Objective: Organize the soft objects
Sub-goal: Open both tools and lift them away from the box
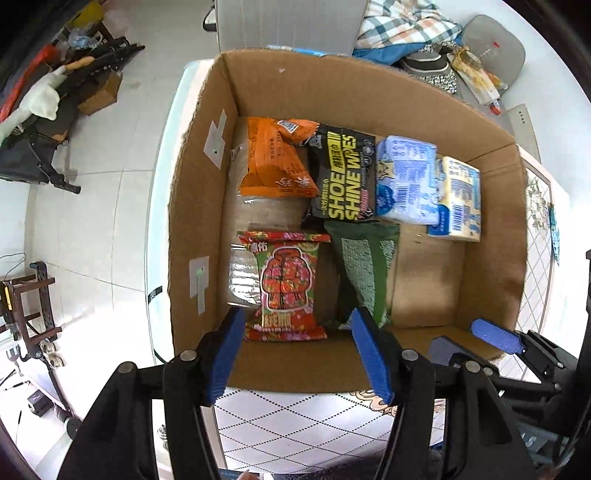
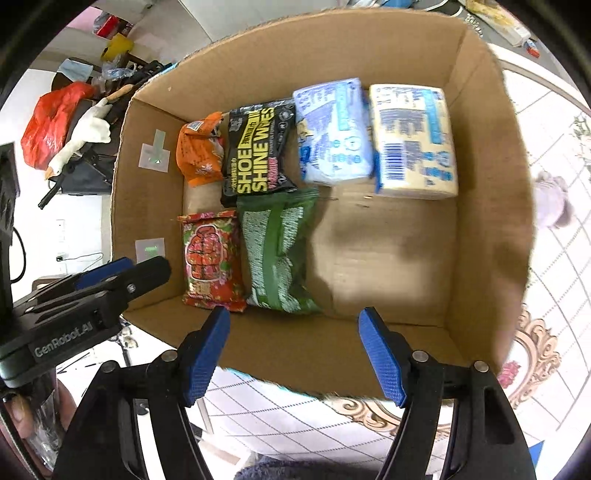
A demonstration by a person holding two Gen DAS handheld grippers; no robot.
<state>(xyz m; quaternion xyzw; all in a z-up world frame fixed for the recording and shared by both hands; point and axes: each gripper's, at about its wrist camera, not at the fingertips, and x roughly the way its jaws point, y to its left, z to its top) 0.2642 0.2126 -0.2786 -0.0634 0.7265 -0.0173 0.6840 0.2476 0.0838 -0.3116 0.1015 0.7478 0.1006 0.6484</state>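
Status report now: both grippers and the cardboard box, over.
Left gripper open, empty. Right gripper open, empty. Six soft packs in cardboard box. Nothing blocking.

Lived-in home room: white tile floor (image 1: 92, 229), plaid bedding (image 1: 402, 26), stuffed goose toy (image 2: 83, 138), patterned tablecloth (image 2: 546, 280) under a cardboard box (image 2: 295, 59) of household packs.
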